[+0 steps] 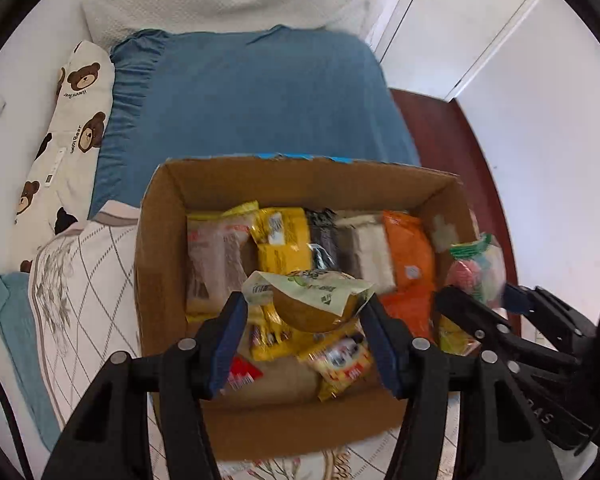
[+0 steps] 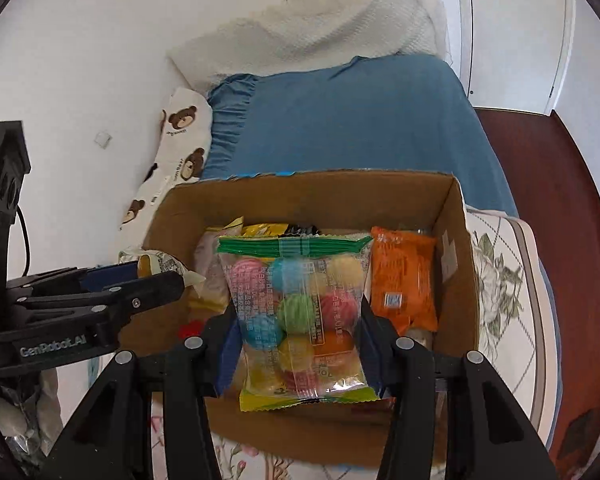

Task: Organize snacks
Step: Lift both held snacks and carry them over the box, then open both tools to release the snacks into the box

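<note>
Both grippers are holding wrapped snacks over the cardboard box (image 2: 458, 240).

The left gripper (image 1: 306, 312) is pinching a round golden pastry (image 1: 314, 300) in a pale wrapper; the right gripper (image 2: 300, 344) is squeezing a clear bag of coloured balls (image 2: 298, 316) by its sides. Both are hanging over packets already lying in the box, such as the orange pack (image 2: 404, 276). Each snack probably needs lowering into a free gap before release, gently, since the pastry looks soft. Both grippers are tilting downward, side by side, nearly touching.
</note>
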`<state>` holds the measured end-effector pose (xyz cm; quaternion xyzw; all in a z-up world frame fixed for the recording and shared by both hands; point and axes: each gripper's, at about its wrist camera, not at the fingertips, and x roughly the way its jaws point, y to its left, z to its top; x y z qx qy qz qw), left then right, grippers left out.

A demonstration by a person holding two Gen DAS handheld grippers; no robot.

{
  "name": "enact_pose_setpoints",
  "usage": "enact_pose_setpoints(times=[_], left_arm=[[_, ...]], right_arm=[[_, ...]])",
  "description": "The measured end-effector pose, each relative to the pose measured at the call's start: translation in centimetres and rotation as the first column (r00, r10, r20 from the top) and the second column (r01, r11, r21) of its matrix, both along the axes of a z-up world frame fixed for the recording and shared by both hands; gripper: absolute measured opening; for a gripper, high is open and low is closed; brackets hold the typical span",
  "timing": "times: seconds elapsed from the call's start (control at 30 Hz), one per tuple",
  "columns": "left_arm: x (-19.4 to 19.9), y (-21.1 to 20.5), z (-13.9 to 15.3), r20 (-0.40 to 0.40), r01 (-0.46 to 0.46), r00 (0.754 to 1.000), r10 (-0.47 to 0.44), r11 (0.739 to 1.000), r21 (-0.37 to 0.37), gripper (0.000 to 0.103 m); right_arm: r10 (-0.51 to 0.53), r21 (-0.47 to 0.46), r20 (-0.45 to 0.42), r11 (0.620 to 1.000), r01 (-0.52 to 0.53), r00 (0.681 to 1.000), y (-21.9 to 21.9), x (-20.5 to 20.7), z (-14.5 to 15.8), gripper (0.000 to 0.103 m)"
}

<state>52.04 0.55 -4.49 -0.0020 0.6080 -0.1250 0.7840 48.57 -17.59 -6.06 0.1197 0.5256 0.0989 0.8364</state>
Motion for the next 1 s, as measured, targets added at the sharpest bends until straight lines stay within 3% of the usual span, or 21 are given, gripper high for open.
enact_pose_setpoints(times=[0.2, 0.3, 0.37, 0.43, 0.47, 0.6, 1.0], left_arm=[[4.9, -0.4, -4.1, -0.072, -0.011, 0.997, 0.016, 0.998, 0.062, 0.059], [6.2, -0.3, -5.9, -0.104, -0.027, 0.994, 0.038, 0.994, 0.103, 0.062], [6.6, 0.0, -7.1, -0.139, -0.046, 0.988, 0.062, 0.992, 0.118, 0.064], [6.6, 0.3, -7.7, -0.137, -0.049, 0.988, 0.065, 0.992, 0.117, 0.075], [6.4, 0.4, -7.7, -0.118, -0.041, 0.991, 0.055, 0.992, 0.119, 0.076], [5.6, 0.5, -7.3, -0.054, -0.033, 0.998, 0.042, 0.985, 0.168, 0.076], [0.9, 1.4, -4.2, 0.078, -0.071, 0.995, 0.059, 0.985, 0.154, 0.076]], right_arm=[[-0.011, -0.055, -0.065, 0.998, 0.007, 0.998, -0.2, 5.7, -2.9, 0.053], [-0.02, -0.074, -0.15, 0.997, 0.009, 0.988, -0.3, 8.0, -5.2, 0.056], [-0.017, -0.07, -0.196, 0.998, 0.003, 0.98, -0.5, 8.7, -6.4, 0.074], [-0.017, -0.107, -0.19, 0.994, -0.003, 0.982, -0.6, 8.8, -6.8, 0.093], [-0.017, -0.124, -0.187, 0.992, -0.007, 0.982, -0.6, 8.8, -6.9, 0.096], [-0.032, -0.147, -0.183, 0.989, 0.005, 0.983, -1.2, 8.4, -6.7, 0.096], [-0.046, -0.182, -0.152, 0.983, 0.017, 0.987, -1.1, 4.2, -5.3, 0.096]])
